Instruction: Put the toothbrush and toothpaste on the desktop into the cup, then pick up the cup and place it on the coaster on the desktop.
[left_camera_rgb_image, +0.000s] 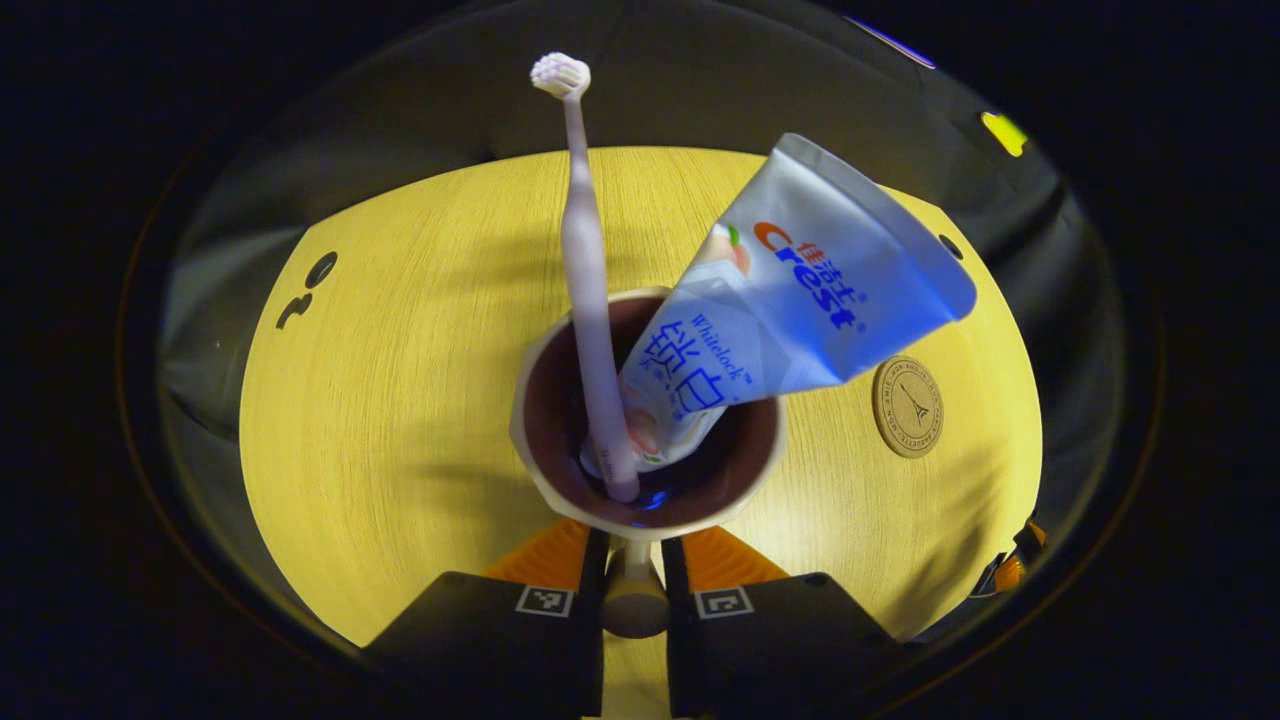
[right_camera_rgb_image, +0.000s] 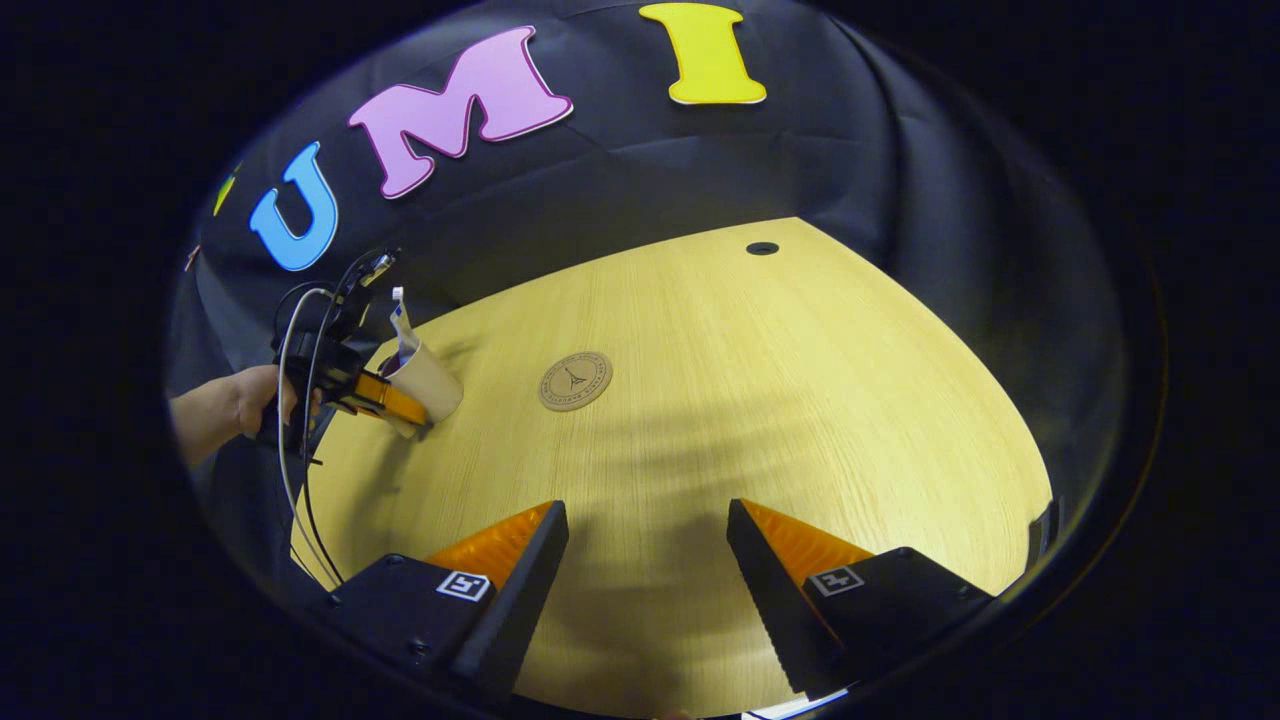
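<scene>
A cream cup (left_camera_rgb_image: 528, 400) with a dark inside fills the middle of the left gripper view. A pale toothbrush (left_camera_rgb_image: 585, 270) stands in it, head up, and beside it a white-and-blue toothpaste tube (left_camera_rgb_image: 800, 290) leans right. My left gripper (left_camera_rgb_image: 633, 548) is shut on the cup's handle, right below the rim. The round brown coaster (left_camera_rgb_image: 907, 406) lies on the table to the cup's right. In the right gripper view the cup (right_camera_rgb_image: 430, 385) is far left, tilted in the left gripper (right_camera_rgb_image: 385, 400), with the coaster (right_camera_rgb_image: 575, 381) a short way to its right. My right gripper (right_camera_rgb_image: 648, 520) hangs open over bare table.
The light wooden table (right_camera_rgb_image: 800, 400) has a small round hole (right_camera_rgb_image: 762, 248) near its far edge, and dark holes (left_camera_rgb_image: 320, 268) at the left in the left gripper view. A hand (right_camera_rgb_image: 235, 400) holds the left gripper, with cables trailing down. Black cloth walls surround the table.
</scene>
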